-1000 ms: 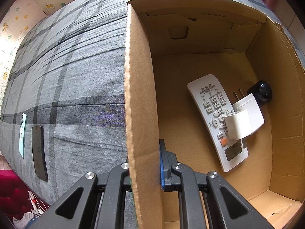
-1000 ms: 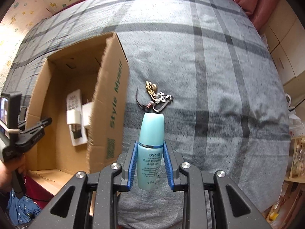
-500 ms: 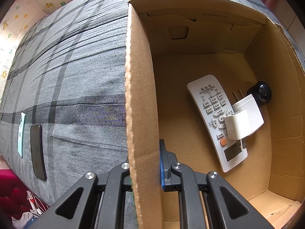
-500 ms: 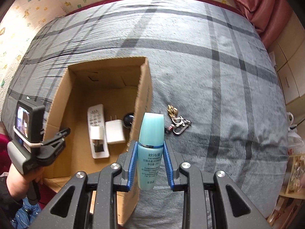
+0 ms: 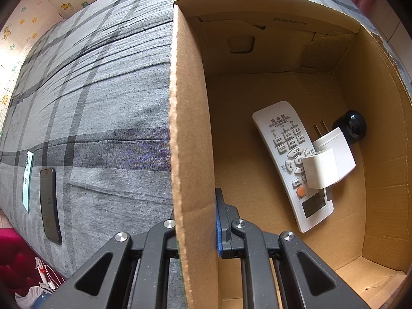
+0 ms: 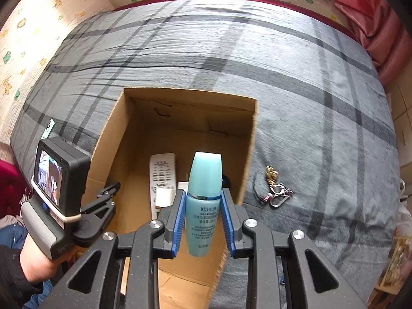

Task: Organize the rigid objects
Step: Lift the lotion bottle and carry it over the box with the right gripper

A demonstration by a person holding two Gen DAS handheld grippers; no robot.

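Progress: partway, by my judgement; three items already lie in the cardboard box (image 6: 251,139), a fourth hangs above it, and others remain on the bedspread (image 6: 322,118).
Box contents: a white remote control (image 5: 291,159) flat on the floor; a white plug adapter (image 5: 328,163) resting partly on the remote; a black round object (image 5: 350,126) (identity unclear) against the right wall, just beside the adapter.
Item in transit: a turquoise bottle (image 6: 203,200), upright, cap up, above the box opening and not yet released.
Right gripper (image 6: 203,221): closed on the bottle's lower body, blue pads pressed to both sides.
Left gripper (image 5: 197,219): clamped on the box's left wall, one finger inside, one outside, seemingly steadying it.
Left outside, right of box: a bunch of keys (image 6: 274,188) on the bedspread.
Left outside, left of box: a dark phone (image 5: 50,206) and a pale green phone (image 5: 27,180), side by side near the bed's edge.
Remaining: lower and release the bottle, then likely the keys and both phones.
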